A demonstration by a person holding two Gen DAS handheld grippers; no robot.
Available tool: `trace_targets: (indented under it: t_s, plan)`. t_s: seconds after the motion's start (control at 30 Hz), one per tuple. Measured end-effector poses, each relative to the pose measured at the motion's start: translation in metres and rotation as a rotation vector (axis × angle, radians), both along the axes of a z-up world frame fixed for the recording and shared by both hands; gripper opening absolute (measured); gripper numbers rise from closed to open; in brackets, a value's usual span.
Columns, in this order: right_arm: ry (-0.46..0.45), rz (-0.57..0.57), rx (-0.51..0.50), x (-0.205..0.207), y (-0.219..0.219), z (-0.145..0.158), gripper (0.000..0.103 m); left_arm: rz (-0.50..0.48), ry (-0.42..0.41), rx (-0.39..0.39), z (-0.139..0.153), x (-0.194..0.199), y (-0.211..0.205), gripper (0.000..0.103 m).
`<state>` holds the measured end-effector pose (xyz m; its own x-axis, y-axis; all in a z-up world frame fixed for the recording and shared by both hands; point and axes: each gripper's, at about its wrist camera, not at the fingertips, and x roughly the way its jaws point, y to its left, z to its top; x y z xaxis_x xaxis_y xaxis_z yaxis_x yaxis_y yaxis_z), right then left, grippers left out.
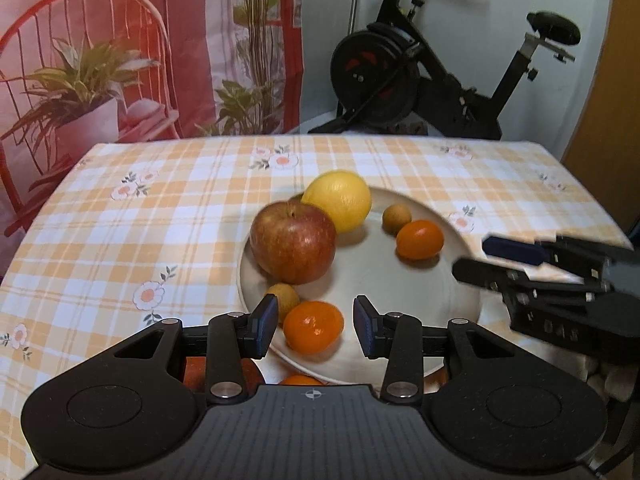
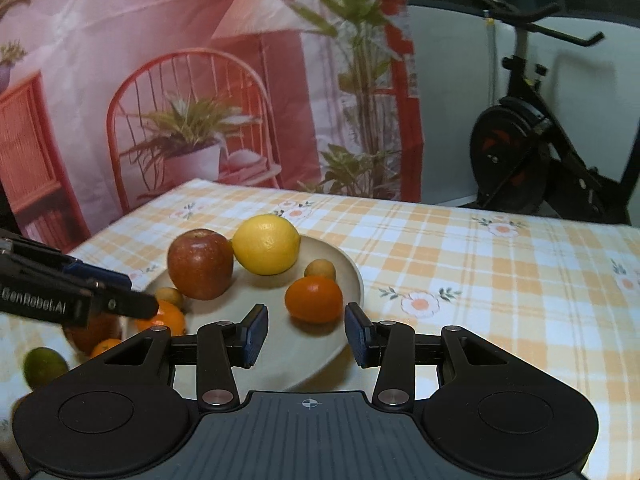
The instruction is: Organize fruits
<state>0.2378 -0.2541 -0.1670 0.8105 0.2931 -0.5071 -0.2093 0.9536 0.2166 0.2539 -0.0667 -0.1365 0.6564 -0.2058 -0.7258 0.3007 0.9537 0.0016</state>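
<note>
Together, plate (image 1: 448, 312) holds apple (image 1: 294, 242), lemon (image 1: 340, 200), oranges and small fruits.

Left gripper (image 1: 315, 326) and right gripper (image 2: 306, 334) hover (seemingly empty), jaws apart.

Right tongs (image 2: 306, 334) hang parted, empty, over the plate (image 2: 352, 268); mandarin (image 2: 314, 299) just ahead.

- The left wrist view looks forward and down along the left hand-held gripper (image 1: 315, 326), close over the near rim of the plate (image 1: 448, 300) on the desk (image 1: 120, 240).
- The right wrist view looks from the plate's (image 2: 352, 272) right side, tilted less steeply, facing left across it.
- Both share the plate, the apple (image 1: 294, 242) (image 2: 200, 264), the lemon (image 1: 338, 200) (image 2: 266, 244) and the exercise bike (image 1: 420, 80) (image 2: 520, 152); each catches the other gripper at its edge.
</note>
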Motion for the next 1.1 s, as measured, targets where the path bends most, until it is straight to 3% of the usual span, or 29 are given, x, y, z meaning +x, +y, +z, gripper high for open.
trace_targets:
  t_s: [0.17,0.5,0.73,1.1]
  plan:
    - [-0.013,-0.046,0.049,-0.026,-0.004,0.001,0.039,0.022,-0.029,-0.034,0.014,-0.012,0.01,0.044]
    - [-0.029,-0.058,0.051,-0.059,0.011,0.003,0.04,0.098,-0.063,-0.066,0.03,-0.034,0.044,0.044]
    - [-0.02,-0.039,0.036,-0.066,0.023,0.004,0.04,0.136,-0.052,-0.085,0.028,-0.044,0.063,0.044]
    - [0.003,-0.018,0.02,-0.063,0.03,0.001,0.04,0.112,-0.006,-0.12,0.018,-0.051,0.064,0.043]
